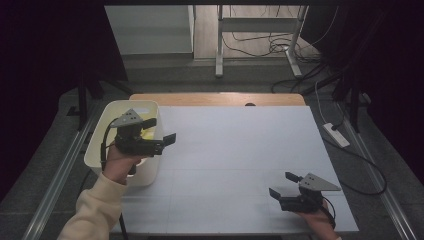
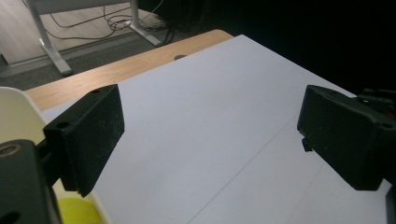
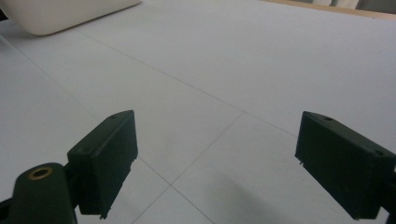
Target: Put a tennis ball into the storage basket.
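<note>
My left gripper hovers over the right side of a cream bin at the table's left, held by a hand in a pale sleeve. Its jaws are open with nothing between them, and they point out over the white tabletop. Something yellow lies inside the bin, below the gripper, and it also peeks in at the bottom left of the left gripper view. My right gripper sits low near the front right corner, open and empty, pointing left across the table.
A white board covers the table, with a wooden strip along the far edge. The bin's side shows far off in the right gripper view. A power strip and cables lie on the floor to the right.
</note>
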The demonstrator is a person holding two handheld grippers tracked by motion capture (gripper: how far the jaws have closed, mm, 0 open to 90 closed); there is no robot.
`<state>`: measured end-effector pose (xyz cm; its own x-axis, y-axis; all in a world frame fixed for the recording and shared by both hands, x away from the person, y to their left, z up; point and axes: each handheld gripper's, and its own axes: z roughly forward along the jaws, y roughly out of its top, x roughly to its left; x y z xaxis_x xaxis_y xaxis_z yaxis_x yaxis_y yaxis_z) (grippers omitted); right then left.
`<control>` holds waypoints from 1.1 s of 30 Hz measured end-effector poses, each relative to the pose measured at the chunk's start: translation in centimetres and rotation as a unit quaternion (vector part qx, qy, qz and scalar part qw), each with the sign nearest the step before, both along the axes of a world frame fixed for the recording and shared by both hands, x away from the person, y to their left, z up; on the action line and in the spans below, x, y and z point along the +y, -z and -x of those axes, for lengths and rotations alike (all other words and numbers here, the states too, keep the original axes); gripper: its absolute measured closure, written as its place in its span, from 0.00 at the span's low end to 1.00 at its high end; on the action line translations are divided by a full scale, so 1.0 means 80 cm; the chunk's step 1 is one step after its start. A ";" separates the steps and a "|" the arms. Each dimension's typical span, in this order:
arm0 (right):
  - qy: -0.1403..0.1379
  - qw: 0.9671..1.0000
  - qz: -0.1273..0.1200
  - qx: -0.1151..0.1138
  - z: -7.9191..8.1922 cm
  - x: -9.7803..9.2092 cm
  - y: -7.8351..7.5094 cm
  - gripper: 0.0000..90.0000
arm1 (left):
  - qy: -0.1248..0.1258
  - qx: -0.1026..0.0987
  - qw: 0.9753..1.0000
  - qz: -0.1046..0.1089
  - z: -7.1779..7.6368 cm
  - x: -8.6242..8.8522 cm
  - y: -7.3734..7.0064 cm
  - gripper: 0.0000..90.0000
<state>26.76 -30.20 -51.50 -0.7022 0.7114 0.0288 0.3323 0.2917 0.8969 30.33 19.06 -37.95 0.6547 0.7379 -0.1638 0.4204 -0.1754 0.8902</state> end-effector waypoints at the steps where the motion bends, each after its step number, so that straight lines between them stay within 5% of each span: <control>1: 0.000 1.000 0.000 -0.001 0.000 0.000 0.000 0.14 | 0.003 0.000 1.000 0.000 0.001 -0.003 0.001 0.09; 21: 0.001 1.000 0.004 -0.002 0.002 0.001 0.000 0.14 | 0.085 -0.020 0.996 -0.017 0.042 -0.064 0.028 0.10; 33: 0.001 1.000 0.002 -0.001 0.002 0.001 -0.001 0.14 | 0.080 -0.028 0.996 -0.035 0.058 -0.073 0.070 0.10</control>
<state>26.56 -30.13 -51.42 -0.7010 0.7127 0.0238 0.3310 0.2956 0.8961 25.73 13.19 -43.53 0.7718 0.6313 -0.0765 0.3328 -0.2985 0.8945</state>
